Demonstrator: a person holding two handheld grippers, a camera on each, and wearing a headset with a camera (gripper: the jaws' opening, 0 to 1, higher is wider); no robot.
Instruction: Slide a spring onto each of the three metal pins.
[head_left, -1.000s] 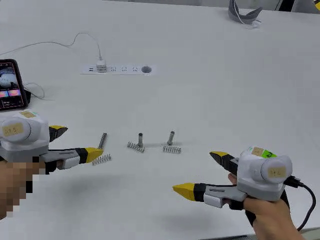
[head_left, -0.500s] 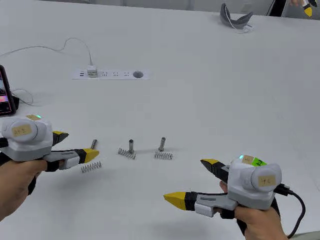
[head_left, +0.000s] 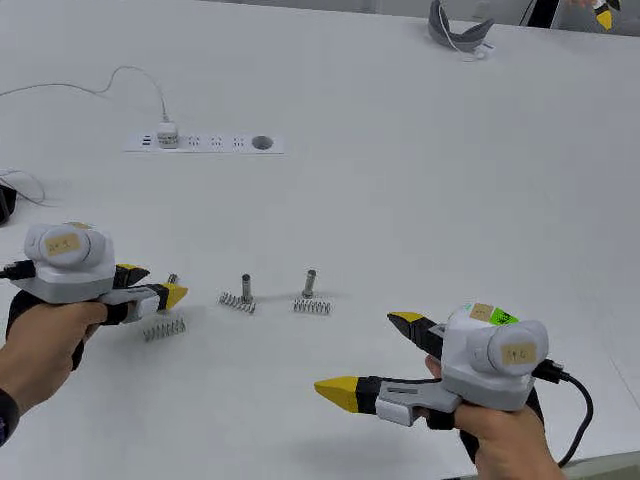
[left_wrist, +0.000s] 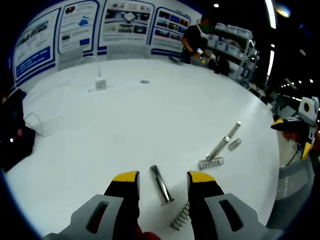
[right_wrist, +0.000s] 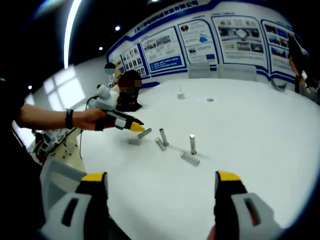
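White tabletop (head_left: 420, 180) carries three short metal pins in a row; the middle pin (head_left: 246, 287) stands upright and serves as the mark for everything else. The middle spring (head_left: 237, 302) lies flat at its foot, on the side toward the person. Just right of the middle pin stands the right pin (head_left: 310, 281), with the right spring (head_left: 312, 306) lying in front of its base. Left of the middle pin is the left pin (head_left: 172, 280), half hidden behind a yellow jaw tip in the head view, and the left spring (head_left: 164, 328) lies loose on the table a little nearer the person. The left gripper (head_left: 158, 283) has its jaws spread, one on each side of the left pin; the left gripper view shows a gap at both tips. The right gripper (head_left: 370, 355) hovers well to the right of the middle pin and nearer the person, jaws wide apart over bare table. Far beyond the middle pin lies a white power strip (head_left: 205, 143) with a charger (head_left: 166, 135) plugged in.
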